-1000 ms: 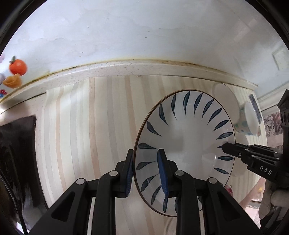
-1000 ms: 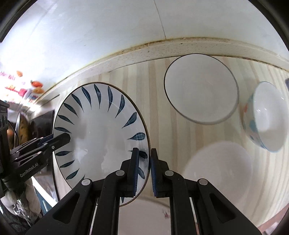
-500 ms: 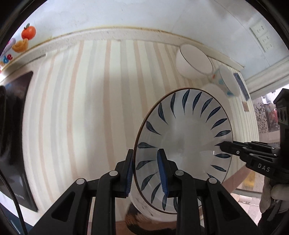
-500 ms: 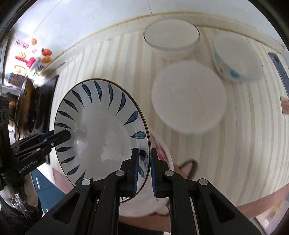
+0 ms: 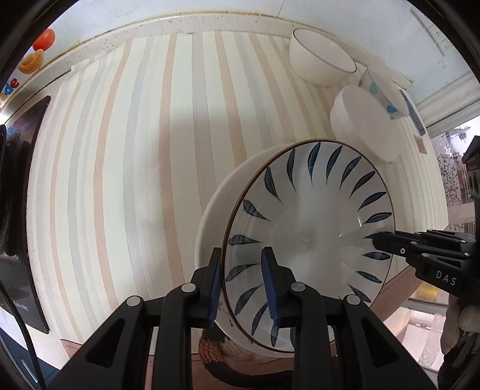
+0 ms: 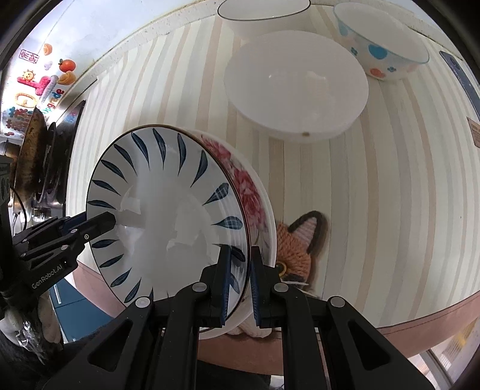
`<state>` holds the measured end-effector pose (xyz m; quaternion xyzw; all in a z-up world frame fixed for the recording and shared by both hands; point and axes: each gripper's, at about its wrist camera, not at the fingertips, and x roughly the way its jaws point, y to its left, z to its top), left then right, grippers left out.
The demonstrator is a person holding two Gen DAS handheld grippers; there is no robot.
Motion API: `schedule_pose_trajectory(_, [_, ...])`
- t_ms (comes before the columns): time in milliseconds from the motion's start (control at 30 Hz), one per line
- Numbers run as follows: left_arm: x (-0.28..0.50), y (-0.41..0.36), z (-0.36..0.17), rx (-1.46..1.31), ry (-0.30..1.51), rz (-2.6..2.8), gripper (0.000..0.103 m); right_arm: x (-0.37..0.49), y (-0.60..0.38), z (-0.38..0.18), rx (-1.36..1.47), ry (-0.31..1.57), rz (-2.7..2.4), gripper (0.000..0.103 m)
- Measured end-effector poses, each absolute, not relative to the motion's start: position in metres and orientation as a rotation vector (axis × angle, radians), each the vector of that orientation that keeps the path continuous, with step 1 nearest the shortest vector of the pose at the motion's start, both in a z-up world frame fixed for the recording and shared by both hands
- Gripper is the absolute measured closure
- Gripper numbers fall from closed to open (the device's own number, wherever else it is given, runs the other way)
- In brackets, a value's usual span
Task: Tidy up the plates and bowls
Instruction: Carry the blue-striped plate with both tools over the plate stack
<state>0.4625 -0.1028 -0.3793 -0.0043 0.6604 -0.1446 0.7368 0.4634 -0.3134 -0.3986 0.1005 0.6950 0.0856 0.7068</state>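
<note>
Pinching the leaf-pattern plate [image 5: 309, 237] by opposite rims, left gripper [image 5: 243, 288] and right gripper [image 6: 240, 282] hold it over the floral plate [image 6: 255, 198]; striped counter [image 5: 120, 150] lies bare leftward.

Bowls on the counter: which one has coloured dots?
The far-right bowl, with blue and orange dots on its side. The dark-rimmed bowl and the wide bowl are plain white.

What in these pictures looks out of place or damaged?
No damage or spill shows. One oddity: a knitted cat mat lies under the floral plate, hanging over the counter edge. The leaf plate is held tilted above that plate by the left gripper and right gripper.
</note>
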Motion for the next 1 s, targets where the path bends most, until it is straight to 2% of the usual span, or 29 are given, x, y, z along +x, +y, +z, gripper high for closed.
schedule_pose_trajectory(733, [0.46, -0.109, -0.393, 0.015, 1.457, -0.306, 0.079, 0.454, -0.308, -0.402, 0.258, 1.509, 0.117, 0.087])
schedule_pose_trajectory(1000, [0.463, -0.107, -0.394, -0.036, 1.463, -0.255, 0.079, 0.445, -0.322, -0.402, 0.391, 1.475, 0.097, 0.087])
